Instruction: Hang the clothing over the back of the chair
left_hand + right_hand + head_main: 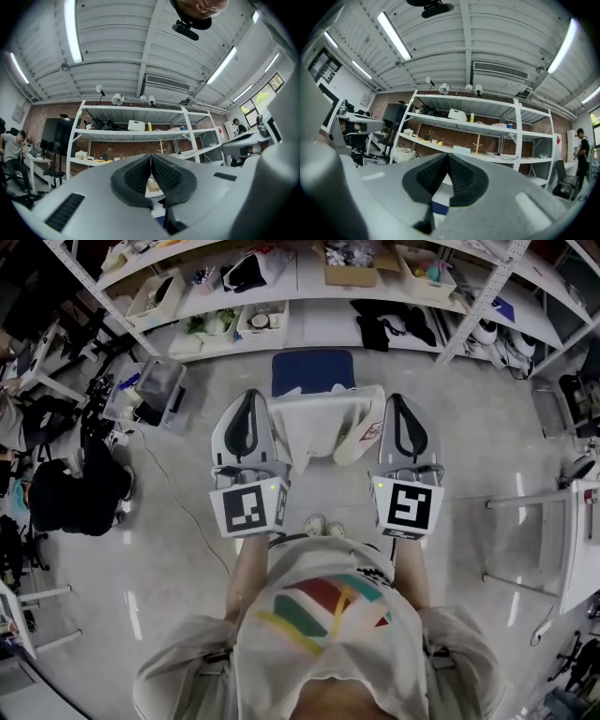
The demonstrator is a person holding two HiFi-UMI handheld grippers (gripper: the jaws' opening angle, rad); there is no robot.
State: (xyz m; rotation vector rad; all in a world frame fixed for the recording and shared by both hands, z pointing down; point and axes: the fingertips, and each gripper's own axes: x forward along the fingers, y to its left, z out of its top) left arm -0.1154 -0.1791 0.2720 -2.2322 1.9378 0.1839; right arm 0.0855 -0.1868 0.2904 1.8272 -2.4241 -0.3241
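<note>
- Head view: the clothing [323,423], a white garment, sits at the centre of the frame. Its top edge runs straight across the near side of the blue chair [312,371], and the rest falls toward the bottom of the frame, with a sleeve at its right.
- It looks draped over the chair's near edge, which I take to be the back, so the hanging seems done or very nearly done. From this steep angle I cannot be sure the cloth rests on the chair by itself.
- The left gripper [249,397] and right gripper [397,401] flank the garment at left and right of centre. Here their inner edges overlap the cloth's sides.
- Left gripper view: the ribbed pads [140,174] meet at the tip in the lower middle, and no cloth shows between them. A cream and blue sliver shows in the gap beneath, too small to name.
- Right gripper view: the pads are pressed together at the lower centre, with nothing caught at the tip. White and then blue show below them, probably garment and chair.
- Left to do, as I judge it: check that the garment hangs evenly and stays put.
</note>
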